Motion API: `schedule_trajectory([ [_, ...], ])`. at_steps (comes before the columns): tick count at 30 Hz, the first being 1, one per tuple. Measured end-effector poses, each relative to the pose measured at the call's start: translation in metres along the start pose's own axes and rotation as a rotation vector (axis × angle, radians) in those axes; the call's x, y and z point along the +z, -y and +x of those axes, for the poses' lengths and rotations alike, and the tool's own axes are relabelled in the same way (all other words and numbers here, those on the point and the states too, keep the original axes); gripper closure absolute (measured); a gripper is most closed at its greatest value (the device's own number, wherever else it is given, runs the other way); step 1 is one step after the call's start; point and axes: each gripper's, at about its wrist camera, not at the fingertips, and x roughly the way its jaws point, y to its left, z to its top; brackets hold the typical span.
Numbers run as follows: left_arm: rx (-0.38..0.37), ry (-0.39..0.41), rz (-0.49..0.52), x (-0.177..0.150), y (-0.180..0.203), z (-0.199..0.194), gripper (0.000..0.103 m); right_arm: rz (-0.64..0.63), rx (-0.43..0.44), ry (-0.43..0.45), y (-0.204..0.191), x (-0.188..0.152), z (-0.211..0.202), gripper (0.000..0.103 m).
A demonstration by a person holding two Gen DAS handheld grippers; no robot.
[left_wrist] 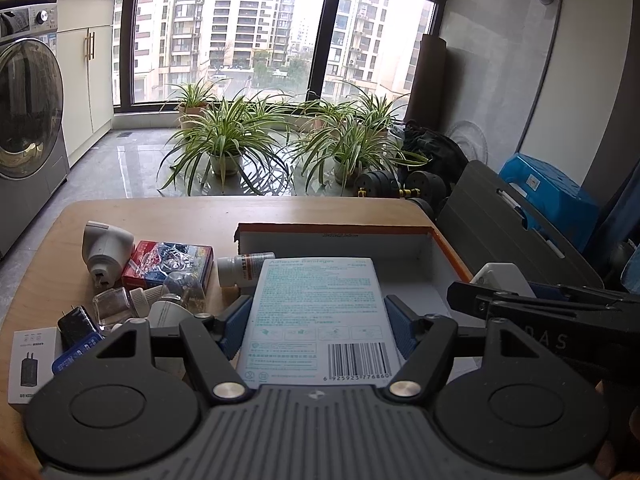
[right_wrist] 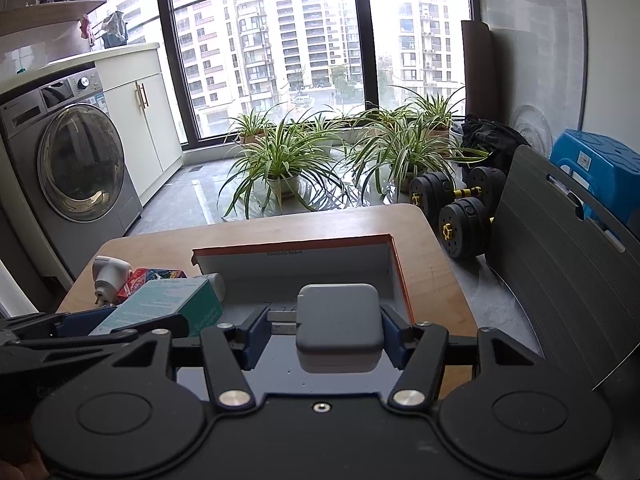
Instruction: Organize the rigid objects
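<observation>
1. My left tongs (left_wrist: 316,326) are clamped on the bandage box (left_wrist: 318,320), flat between the blue pads, held above the near edge of the open cardboard box (left_wrist: 448,252), I judge so it can go in lying flat.
2. My right tongs (right_wrist: 322,330) grip a grey charger (right_wrist: 338,328) by its sides, prongs pointing left, also ahead of that box's opening.
3. Left of my left tongs, the unsorted clutter waits on the table (left_wrist: 168,216): a white plug adapter (left_wrist: 105,250), a red packet (left_wrist: 168,266), a pill bottle (left_wrist: 244,266).
</observation>
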Motion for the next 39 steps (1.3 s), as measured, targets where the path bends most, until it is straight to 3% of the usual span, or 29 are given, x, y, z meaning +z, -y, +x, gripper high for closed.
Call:
schedule_trajectory([
  [39,0.022,-0.043,-0.004,-0.002,-0.003,0.03,0.031,-0.024,-0.006,-0.038,-0.002,0.011,0.031,0.034],
])
